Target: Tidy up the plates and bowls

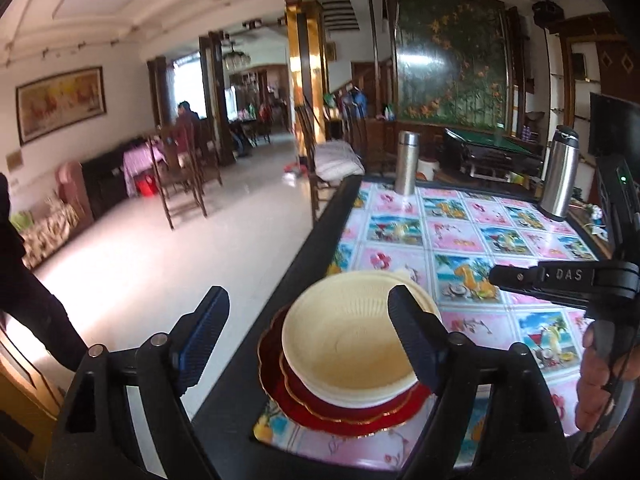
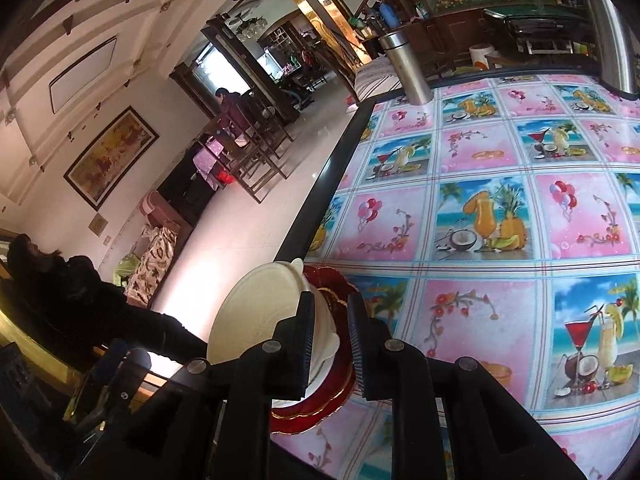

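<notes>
A cream bowl (image 1: pixel 344 344) sits on stacked red gold-rimmed plates (image 1: pixel 360 412) at the near left corner of the table (image 1: pixel 460 240). A second cream rim shows just under the bowl. My left gripper (image 1: pixel 310 332) hovers just before the stack, jaws wide open, touching nothing. My right gripper (image 1: pixel 494 274) reaches in from the right, its tip short of the bowl. In the right wrist view the right gripper (image 2: pixel 330 298) shows a narrow gap. Through that gap I see the bowl (image 2: pixel 256 312) and the plates (image 2: pixel 312 412) beyond it, not gripped.
Two steel flasks (image 1: pixel 406 164) (image 1: pixel 560 176) stand at the table's far side. The stack is close to the black table edge (image 1: pixel 320 240), with tiled floor to its left. A person in dark clothes (image 2: pixel 80 292) stands at the left. Chairs and another table are farther off.
</notes>
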`<state>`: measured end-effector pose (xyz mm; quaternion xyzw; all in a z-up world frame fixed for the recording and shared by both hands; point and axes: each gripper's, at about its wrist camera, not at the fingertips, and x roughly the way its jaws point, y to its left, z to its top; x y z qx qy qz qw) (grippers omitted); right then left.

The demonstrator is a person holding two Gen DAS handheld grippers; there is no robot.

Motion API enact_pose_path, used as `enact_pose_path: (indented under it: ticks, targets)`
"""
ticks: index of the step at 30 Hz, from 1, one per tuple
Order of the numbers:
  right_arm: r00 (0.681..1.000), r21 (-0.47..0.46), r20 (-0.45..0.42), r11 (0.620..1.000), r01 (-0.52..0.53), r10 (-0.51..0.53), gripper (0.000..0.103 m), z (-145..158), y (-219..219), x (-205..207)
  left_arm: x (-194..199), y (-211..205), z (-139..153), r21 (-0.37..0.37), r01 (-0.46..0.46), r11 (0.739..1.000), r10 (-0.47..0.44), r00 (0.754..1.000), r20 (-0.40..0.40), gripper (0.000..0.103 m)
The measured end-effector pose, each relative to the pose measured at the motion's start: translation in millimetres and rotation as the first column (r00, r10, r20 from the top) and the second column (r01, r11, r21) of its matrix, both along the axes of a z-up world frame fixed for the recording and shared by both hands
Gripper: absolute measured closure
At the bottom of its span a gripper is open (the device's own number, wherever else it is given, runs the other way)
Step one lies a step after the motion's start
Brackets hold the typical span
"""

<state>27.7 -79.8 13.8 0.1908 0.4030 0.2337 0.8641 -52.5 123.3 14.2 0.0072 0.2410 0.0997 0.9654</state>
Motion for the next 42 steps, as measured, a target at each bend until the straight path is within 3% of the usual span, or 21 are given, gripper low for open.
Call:
enact_pose_path:
  ticks: [9,16,21,27,42]
  targets:
    - [0.995,-0.049,0.088,0.998,-0.031,0.035,0.083,-9.7,-16.7,-26.6,4.6,3.8,-11.1,-0.105,-0.044,0.993,0.046,0.999,0.015,0.014]
    - [0.971,-0.071,0.184,0.988,-0.14,0.151,0.082,-19.8,6.8,-59.9,-5.6,5.5,-19.3,-0.111,-0.071,0.991,0.073,0.997,0.015,0.013]
    - [0.962,-0.074,0.224,0.987,-0.142,0.155,0.078,-13.7,23.3,-71.5,-16.6,13.1,-18.3,-0.093,-0.128,0.987,0.131,0.991,0.029,0.0]
    - [0.953,-0.091,0.251,0.984,-0.154,0.172,0.077,-6.7,38.1,-76.7,-31.7,28.9,-14.9,-0.103,-0.176,0.979,0.184,0.98,0.072,0.0]
    - [0.942,-0.113,0.269,0.978,-0.177,0.201,0.077,-6.6,51.3,-88.3,-36.7,26.0,-23.5,-0.06,-0.239,0.969,0.242,0.968,0.06,0.0]
